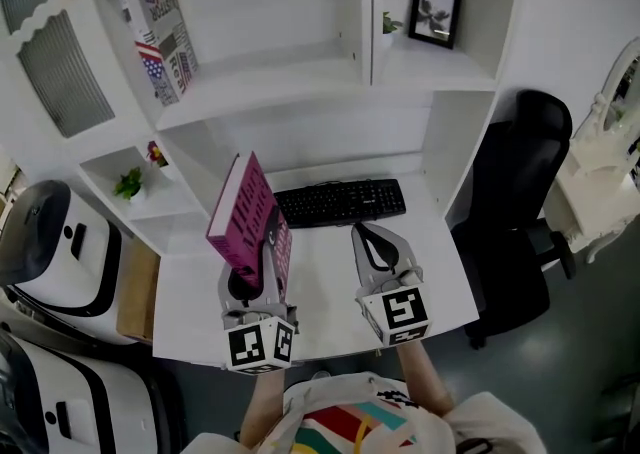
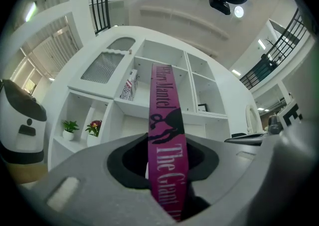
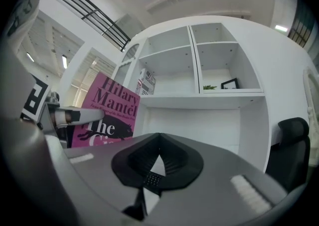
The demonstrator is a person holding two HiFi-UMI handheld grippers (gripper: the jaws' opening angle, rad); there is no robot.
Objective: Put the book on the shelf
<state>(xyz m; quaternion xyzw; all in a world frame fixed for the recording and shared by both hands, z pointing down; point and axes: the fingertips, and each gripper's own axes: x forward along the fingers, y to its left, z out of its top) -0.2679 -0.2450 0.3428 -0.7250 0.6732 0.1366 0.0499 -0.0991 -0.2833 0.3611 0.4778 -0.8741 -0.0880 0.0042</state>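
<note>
My left gripper's [image 1: 252,277] jaws clamp the pink book [image 1: 250,217], held tilted above the table [image 1: 330,287]. My right gripper's [image 1: 368,237] jaws are closed and empty. On the shelf [image 1: 300,82], the upper-left compartment holds a flag-patterned book [image 1: 160,37], and the right one holds a framed picture [image 1: 436,13] and a small plant [image 1: 388,24].

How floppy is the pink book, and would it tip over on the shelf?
Probably stiff: the pink book stands straight, gripped only at its bottom by the left gripper. It looks thin, so alone it might tip.
</note>
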